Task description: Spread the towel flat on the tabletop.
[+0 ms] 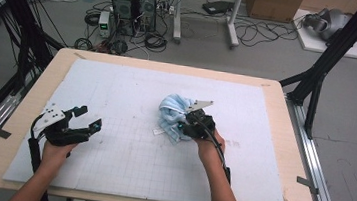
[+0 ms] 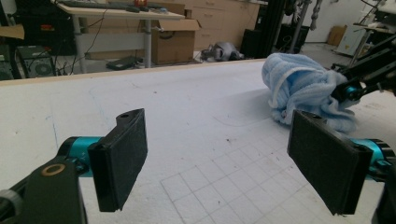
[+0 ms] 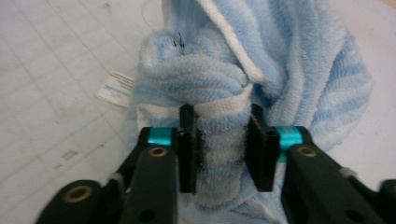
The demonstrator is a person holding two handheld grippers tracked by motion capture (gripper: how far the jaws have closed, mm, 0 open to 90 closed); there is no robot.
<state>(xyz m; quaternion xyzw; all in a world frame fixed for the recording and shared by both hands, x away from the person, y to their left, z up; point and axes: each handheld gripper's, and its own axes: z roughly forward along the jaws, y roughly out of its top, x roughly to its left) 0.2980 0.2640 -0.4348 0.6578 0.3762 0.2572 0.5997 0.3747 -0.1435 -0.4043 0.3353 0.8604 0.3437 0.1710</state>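
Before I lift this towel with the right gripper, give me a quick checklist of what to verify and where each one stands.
1. Right gripper clamped on a fold of the blue towel: ok, terry is pinched between both jaws.
2. Grip includes the white hem: ok, the hem crosses right at the jaw tips.
3. Left gripper free to help: ok, jaws wide open with nothing between them.
4. Left gripper apart from the towel: ok, it sits well to the left on the white mat.
5. Towel tag free: ok, it lies flat beside the bunch.
6. Whole towel comes up in one piece: cannot tell, it is bunched.
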